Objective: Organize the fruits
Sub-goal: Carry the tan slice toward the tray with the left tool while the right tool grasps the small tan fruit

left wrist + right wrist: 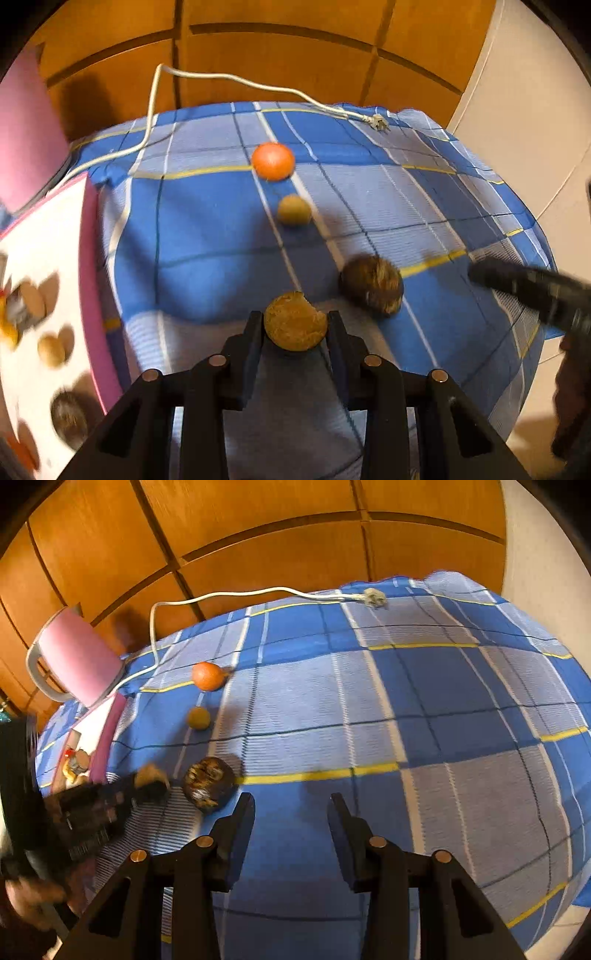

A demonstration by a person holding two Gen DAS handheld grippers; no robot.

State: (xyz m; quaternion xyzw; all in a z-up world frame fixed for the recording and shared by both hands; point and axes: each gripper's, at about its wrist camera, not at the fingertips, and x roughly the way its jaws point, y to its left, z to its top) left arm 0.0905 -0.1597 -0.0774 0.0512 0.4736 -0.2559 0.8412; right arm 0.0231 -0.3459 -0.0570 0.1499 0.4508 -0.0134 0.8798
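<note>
My left gripper point(295, 320) is shut on a small round brown fruit point(294, 322) and holds it above the blue checked cloth point(207, 221). A dark mottled fruit point(372, 285) lies just to its right, also in the right wrist view point(209, 782). Farther off lie a small brown fruit point(294, 209) point(198, 718) and an orange point(272, 161) point(208, 675). A white box with pink walls point(92, 266) at the left holds several fruits. My right gripper point(291, 805) is open and empty over the cloth, right of the mottled fruit; its finger shows in the left wrist view point(524, 284).
A pink kettle point(75, 657) stands at the back left, behind the box. Its white cord point(229, 79) with plug point(375, 597) runs across the far edge of the table. Wooden cabinet doors point(258, 535) stand behind. The table edge drops off to the right.
</note>
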